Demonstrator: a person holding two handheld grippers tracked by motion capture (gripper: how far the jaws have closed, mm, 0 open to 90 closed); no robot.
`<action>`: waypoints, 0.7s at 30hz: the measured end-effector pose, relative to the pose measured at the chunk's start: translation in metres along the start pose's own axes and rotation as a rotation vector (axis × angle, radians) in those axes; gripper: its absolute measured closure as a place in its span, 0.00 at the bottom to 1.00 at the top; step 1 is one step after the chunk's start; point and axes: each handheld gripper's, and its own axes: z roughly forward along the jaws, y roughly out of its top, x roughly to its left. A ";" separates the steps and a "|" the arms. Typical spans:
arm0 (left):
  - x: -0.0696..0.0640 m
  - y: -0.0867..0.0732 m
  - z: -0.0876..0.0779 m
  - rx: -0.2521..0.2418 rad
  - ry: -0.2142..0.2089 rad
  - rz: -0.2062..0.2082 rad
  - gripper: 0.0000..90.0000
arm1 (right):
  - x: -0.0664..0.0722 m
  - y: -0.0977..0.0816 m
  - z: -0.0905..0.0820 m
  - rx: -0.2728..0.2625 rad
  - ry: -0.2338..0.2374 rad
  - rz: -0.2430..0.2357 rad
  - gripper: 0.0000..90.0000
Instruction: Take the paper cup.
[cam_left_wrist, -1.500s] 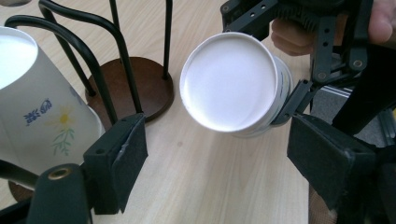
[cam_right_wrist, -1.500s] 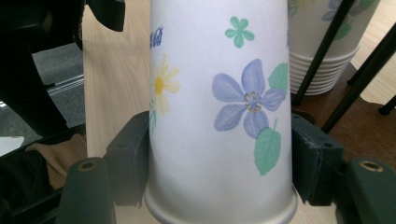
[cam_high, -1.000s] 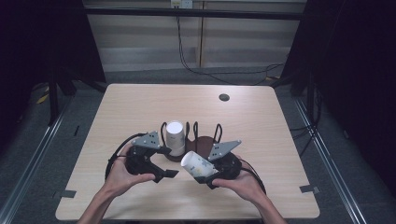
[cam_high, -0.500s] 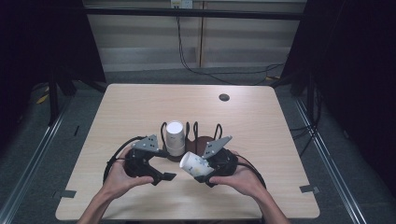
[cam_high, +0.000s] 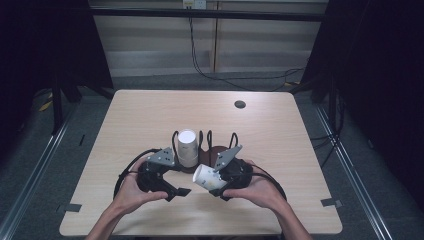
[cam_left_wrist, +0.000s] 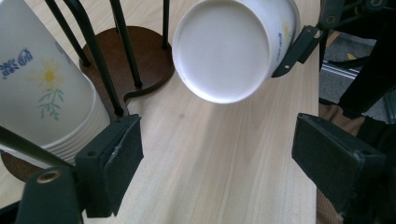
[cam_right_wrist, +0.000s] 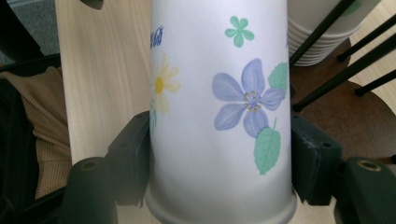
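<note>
In the high view, a person's two hands rest near the front edge of the wooden tabletop (cam_high: 150, 115), each holding a claw. The right claw (cam_high: 210, 176) grips a white paper cup (cam_high: 206, 177) tipped on its side, its base turned toward the left claw (cam_high: 184, 191), whose jaws stand apart with nothing between them. Just behind the hands stands a dark wire cup rack (cam_high: 216, 145) with a stack of cups (cam_high: 187, 147) upright in its left part. In the left gripper view, the left claw (cam_left_wrist: 217, 158) is open over bare wood; the held cup (cam_left_wrist: 233, 46) hangs ahead with its round base facing the camera, a black jaw of the other claw against its side, and the flowered stack (cam_left_wrist: 44, 93) stands at the left on the rack's brown base (cam_left_wrist: 149, 56). In the right gripper view, the right claw (cam_right_wrist: 219, 158) is clamped on the cup (cam_right_wrist: 219, 116) from both sides, its flower print toward the camera, with the stack (cam_right_wrist: 322, 28) and rack wires (cam_right_wrist: 327, 84) at the upper right.
</note>
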 end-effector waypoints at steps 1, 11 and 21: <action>0.000 0.000 0.000 0.000 0.000 0.000 0.18 | 0.000 0.001 0.001 0.009 0.002 -0.001 0.36; -0.001 -0.001 0.004 0.023 0.007 0.009 0.18 | 0.001 0.006 0.002 0.086 0.018 -0.041 0.36; -0.007 -0.002 0.016 0.076 -0.033 0.051 0.20 | 0.015 0.012 0.014 0.179 -0.004 -0.119 0.36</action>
